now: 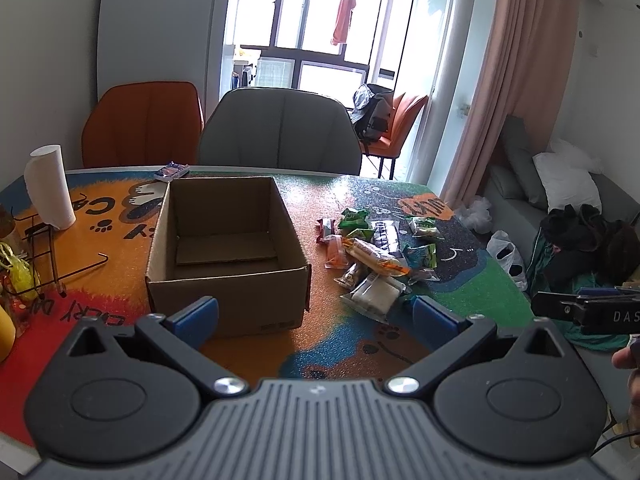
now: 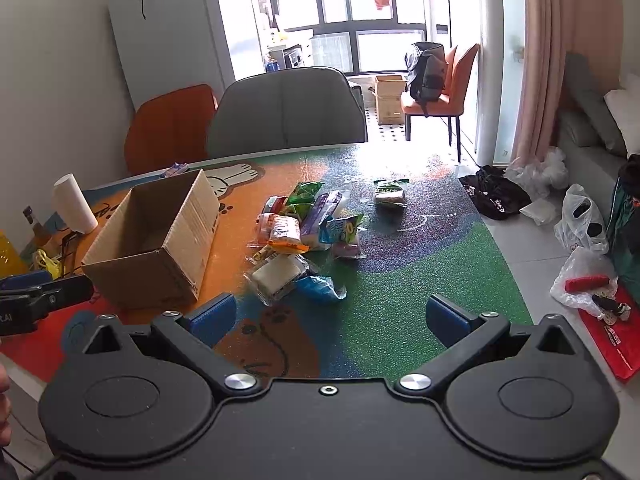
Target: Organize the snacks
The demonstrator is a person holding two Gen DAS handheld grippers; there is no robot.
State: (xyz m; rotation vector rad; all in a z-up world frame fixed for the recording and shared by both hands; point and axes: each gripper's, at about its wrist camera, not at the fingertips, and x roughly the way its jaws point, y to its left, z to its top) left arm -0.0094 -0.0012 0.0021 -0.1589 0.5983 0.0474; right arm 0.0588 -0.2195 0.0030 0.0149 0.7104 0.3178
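An open brown cardboard box [image 1: 224,240] [image 2: 152,240] stands on the colourful table mat, with only a loose cardboard piece inside. To its right lies a pile of wrapped snacks [image 1: 376,256] [image 2: 300,236]: green, orange, white and blue packets. One green packet [image 2: 390,194] lies apart, farther back. My left gripper [image 1: 316,316] is open, hovering near the box's front right corner, nothing between its blue pads. My right gripper [image 2: 332,316] is open too, held short of the pile over the green part of the mat. Each gripper shows at the edge of the other's view.
A paper towel roll [image 1: 50,186] and a wire rack [image 1: 44,256] stand at the table's left. A small packet [image 1: 172,171] lies behind the box. A grey chair [image 1: 280,132] and an orange chair [image 1: 144,124] stand behind the table. Bags litter the floor [image 2: 580,224] at right.
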